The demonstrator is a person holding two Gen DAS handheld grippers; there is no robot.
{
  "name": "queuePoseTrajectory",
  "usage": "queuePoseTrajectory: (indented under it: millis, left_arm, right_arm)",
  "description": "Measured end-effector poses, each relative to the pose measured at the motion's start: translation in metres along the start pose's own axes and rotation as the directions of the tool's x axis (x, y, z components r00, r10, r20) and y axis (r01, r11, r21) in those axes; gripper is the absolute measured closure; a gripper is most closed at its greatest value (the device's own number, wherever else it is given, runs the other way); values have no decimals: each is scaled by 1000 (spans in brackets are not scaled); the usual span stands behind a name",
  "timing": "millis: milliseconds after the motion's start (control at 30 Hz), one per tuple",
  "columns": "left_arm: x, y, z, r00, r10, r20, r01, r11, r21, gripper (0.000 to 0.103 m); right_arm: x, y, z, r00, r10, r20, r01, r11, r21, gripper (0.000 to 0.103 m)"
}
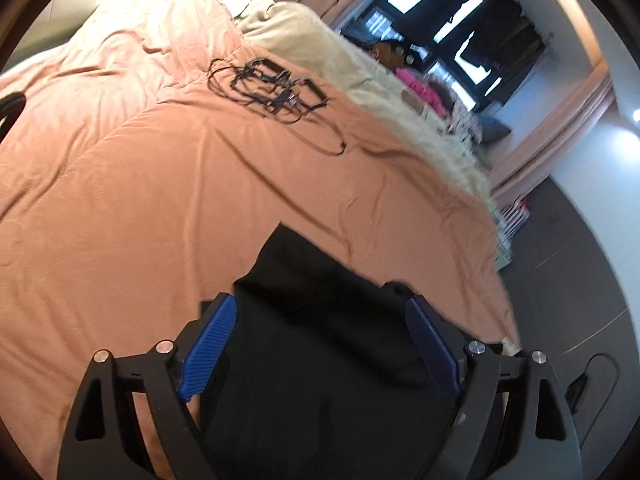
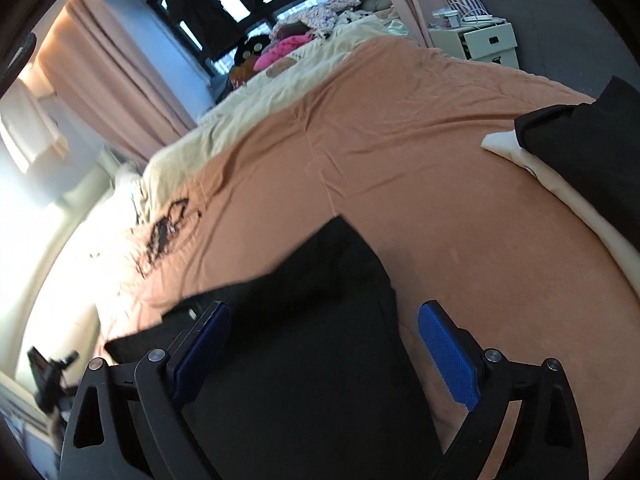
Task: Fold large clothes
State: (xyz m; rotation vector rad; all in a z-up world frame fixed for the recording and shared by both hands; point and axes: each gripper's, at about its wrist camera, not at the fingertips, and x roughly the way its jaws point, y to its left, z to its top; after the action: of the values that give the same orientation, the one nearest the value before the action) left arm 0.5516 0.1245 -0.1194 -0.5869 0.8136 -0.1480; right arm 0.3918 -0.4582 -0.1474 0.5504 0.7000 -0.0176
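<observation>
A black garment [image 1: 320, 344] lies flat on the orange bedspread [image 1: 120, 200] near the bed's front edge. In the left wrist view my left gripper [image 1: 320, 312] stands open just above it, blue pads [image 1: 210, 344] wide apart with the cloth lying loose between them. The same black garment [image 2: 304, 344] fills the lower middle of the right wrist view. My right gripper [image 2: 324, 320] is open over it too, and its blue pads [image 2: 450, 356] press on nothing. The right pad hangs over the bare orange bedspread [image 2: 480, 220].
A tangle of black cable and frames [image 1: 276, 84] lies further up the bed. Folded dark and cream clothes [image 2: 580, 160] sit at the right. A cream blanket [image 1: 360, 64], a clothes heap [image 2: 304, 36], pink curtains, a white bedside box [image 2: 480, 40] and grey floor [image 1: 560, 260] surround it.
</observation>
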Motion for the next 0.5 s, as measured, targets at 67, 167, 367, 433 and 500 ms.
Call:
queuePoseTrajectory:
  millis: [67,167,367,433,500]
  left_arm:
    - [-3,1,-7,999,37,-11,-37,999,38,15]
    - [-8,4,-22,995,89,-39,-84,992,96,15]
    - [-24,20,-61,985,149,-88,-137,982,131,25]
    - [-32,29,-74,983,155,-100,-143,983,112,28]
    - [-37,39,-87,982,151,-113,-142,987,77,32]
  right_arm:
    - [-1,2,-6,999,-33,-18,32,999,-36,8]
    - [-3,1,-17,996,-79,-51,74,993,-90,8]
    - [-16,-5,-40,988,-116,-99,101,984,-149,12]
    - [-23,-6,-49,987,-122,-105,104,982,-159,12]
    - [-31,-8,-60,985,-127,-114,107,980,-165,16]
